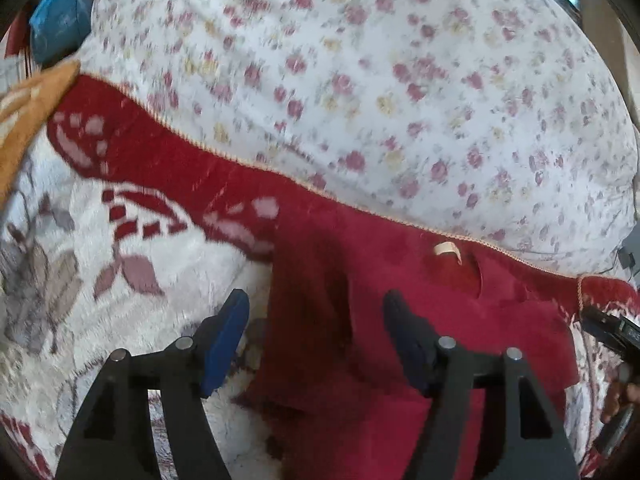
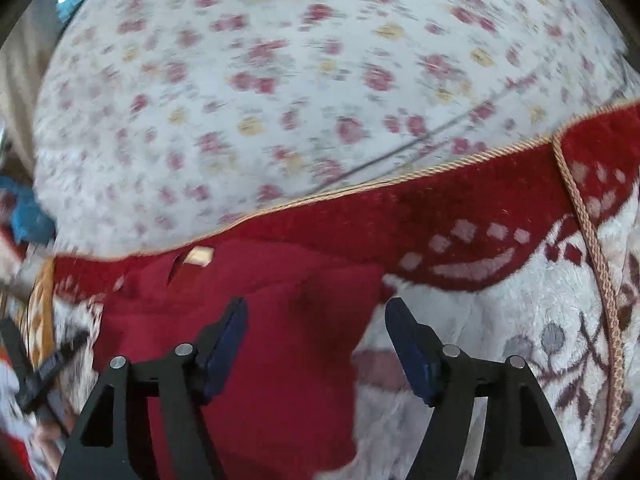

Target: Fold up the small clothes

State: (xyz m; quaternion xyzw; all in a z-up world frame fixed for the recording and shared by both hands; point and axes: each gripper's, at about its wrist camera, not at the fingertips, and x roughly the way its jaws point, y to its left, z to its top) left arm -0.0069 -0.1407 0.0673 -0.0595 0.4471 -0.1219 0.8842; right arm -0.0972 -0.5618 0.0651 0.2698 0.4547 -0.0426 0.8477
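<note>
red garment (image 1: 400, 340) flat on plush blanket (image 1: 100, 320) | left gripper (image 1: 316, 312) wide, empty | right gripper (image 2: 316, 316) wide, empty | advice: pinch opposite side edges, lift evenly, fold toward label (image 1: 446, 249)

Red garment (image 1: 360, 320): soft, matt knit-like cloth with a pale fabric label (image 1: 446, 249) at 12 o'clock. Blanket (image 1: 132, 320): thick, fuzzy plush pile, red and white, edged with twisted cord trim (image 2: 592, 248). Floral sheet (image 1: 360, 80): smooth, thin, matt printed cloth. Left gripper (image 1: 316, 312) and right gripper (image 2: 316, 316): matt black plastic arms, blue rubbery-looking pads (image 1: 226, 340), shiny metal pins.
</note>
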